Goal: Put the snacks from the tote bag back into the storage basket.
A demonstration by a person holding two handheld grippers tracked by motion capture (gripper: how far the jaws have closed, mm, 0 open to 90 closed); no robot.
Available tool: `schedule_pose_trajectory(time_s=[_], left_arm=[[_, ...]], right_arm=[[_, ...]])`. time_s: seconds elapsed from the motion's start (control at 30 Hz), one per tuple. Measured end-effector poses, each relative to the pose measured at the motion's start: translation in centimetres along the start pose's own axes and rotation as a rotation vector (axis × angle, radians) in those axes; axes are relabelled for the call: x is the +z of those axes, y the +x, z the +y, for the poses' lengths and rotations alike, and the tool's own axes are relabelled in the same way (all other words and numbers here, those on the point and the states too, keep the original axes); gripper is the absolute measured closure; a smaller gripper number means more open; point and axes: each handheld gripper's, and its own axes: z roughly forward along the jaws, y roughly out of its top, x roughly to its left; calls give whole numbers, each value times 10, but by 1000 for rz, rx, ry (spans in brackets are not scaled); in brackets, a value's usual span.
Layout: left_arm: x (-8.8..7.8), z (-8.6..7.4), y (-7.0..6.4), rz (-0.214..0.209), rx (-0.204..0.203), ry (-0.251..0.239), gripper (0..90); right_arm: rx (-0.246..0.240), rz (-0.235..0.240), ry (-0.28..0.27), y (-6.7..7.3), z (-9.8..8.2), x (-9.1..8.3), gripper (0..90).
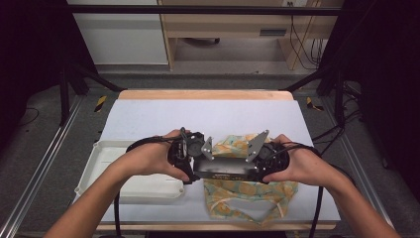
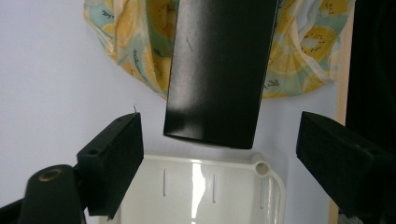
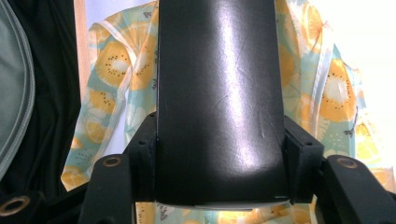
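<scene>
So at this point I had the black box [image 3: 219,102] clamped across its width in my right gripper [image 3: 219,144], jaws pressed on both long sides near one end, and it was held up over the fruit-print bag [image 1: 250,196] at the near side of the table [image 1: 148,119]. My left gripper [image 2: 219,140] was wide open, jaws standing well clear on either side of the box's free end, not touching it at all. The white tray [image 1: 106,163] sat right under that free end, just beside the bag. My worry was that the whole box hung from one end, with the glossy card squeezed only at the edges. If I'd tilted my right wrist, I reckon it could have pivoted between the pads or slid out, dropping onto the tray rim. The other risk was the left side: coming in off-centre, one jaw could have knocked the corner and twisted the box in the right grip before the second pad landed. Squeezing too hard would probably have dented the card too. And the bag's loose handles [image 1: 277,210] lay close enough below to snag if I lowered things carelessly.
</scene>
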Motion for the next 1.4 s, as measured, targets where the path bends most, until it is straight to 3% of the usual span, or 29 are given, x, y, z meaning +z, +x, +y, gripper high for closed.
schedule_pose_trajectory(time_s=[0.67, 1.07, 1.4], left_arm=[[19, 15, 3, -80, 57, 76, 226], [29, 18, 5, -92, 77, 145, 281], [31, 17, 7, -88, 72, 149, 356]], right_arm=[[10, 5, -12, 6, 2, 1, 432], [0, 11, -14, 7, 5, 1, 432], [-8, 16, -16, 7, 7, 2, 432]])
